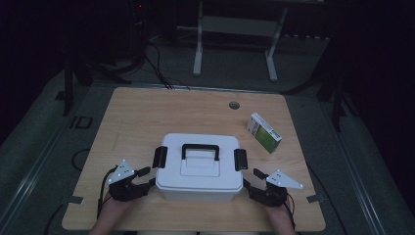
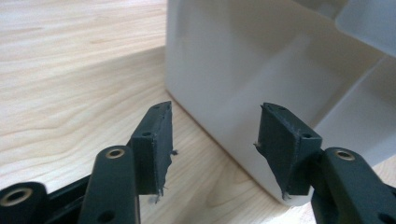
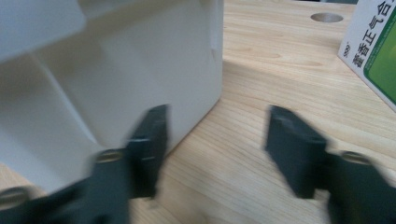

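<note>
White plastic — a lidded storage box with a black handle on top and a black latch at each end — sits on the wooden table squarely between the two grippers. The left gripper lies at the box's left near corner, its jaws spread wide with nothing between them; in the left gripper view the box's corner stands just ahead of the jaws, slightly toward the right-hand one, and bare wood lies ahead of the other. The right gripper is at the opposite near corner, likewise released. Its own view is blurred, so contact is hard to judge, but the box wall appears just beyond its left-hand jaw. Further out past the right gripper — well apart from the box — lies a green and white carton, with a round hole in the tabletop beyond it.
</note>
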A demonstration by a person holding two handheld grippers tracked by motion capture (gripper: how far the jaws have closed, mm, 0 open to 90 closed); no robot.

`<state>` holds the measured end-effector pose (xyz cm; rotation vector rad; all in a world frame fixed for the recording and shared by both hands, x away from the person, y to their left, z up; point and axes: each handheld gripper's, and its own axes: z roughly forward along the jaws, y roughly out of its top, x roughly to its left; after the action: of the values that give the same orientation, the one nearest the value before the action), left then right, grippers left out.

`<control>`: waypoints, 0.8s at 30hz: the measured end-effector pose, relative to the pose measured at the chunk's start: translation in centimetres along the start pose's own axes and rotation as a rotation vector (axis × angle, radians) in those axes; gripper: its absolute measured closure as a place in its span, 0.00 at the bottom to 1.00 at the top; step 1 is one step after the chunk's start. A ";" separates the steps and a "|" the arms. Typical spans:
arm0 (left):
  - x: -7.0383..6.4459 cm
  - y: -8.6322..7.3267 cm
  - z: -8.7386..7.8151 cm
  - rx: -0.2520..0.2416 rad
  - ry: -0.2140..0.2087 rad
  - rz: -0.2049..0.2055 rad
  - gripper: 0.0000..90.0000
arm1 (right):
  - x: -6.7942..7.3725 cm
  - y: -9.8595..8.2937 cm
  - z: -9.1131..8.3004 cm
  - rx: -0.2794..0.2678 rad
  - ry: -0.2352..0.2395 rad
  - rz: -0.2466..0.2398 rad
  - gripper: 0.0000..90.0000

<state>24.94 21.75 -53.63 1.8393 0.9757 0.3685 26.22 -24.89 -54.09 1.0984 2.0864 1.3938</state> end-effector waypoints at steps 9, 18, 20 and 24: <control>2.3 -0.3 -1.6 0.005 -0.050 -0.063 0.34 | -2.9 -0.7 -1.0 -0.006 -0.005 0.029 0.15; 3.9 -0.5 -3.2 0.133 -0.111 -0.018 0.31 | -4.7 -1.6 -1.8 -0.008 -0.023 0.023 0.15; 4.2 -0.1 -3.9 0.195 -0.131 0.016 0.31 | -4.9 -1.5 -1.8 -0.016 -0.025 0.022 0.15; 4.3 0.7 -4.6 0.253 -0.125 0.053 0.31 | -4.8 -1.5 -1.7 -0.011 -0.016 0.022 0.15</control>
<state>25.07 27.72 -51.55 2.0927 0.9217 0.1646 27.39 -29.98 -55.12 1.1277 2.0585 1.4003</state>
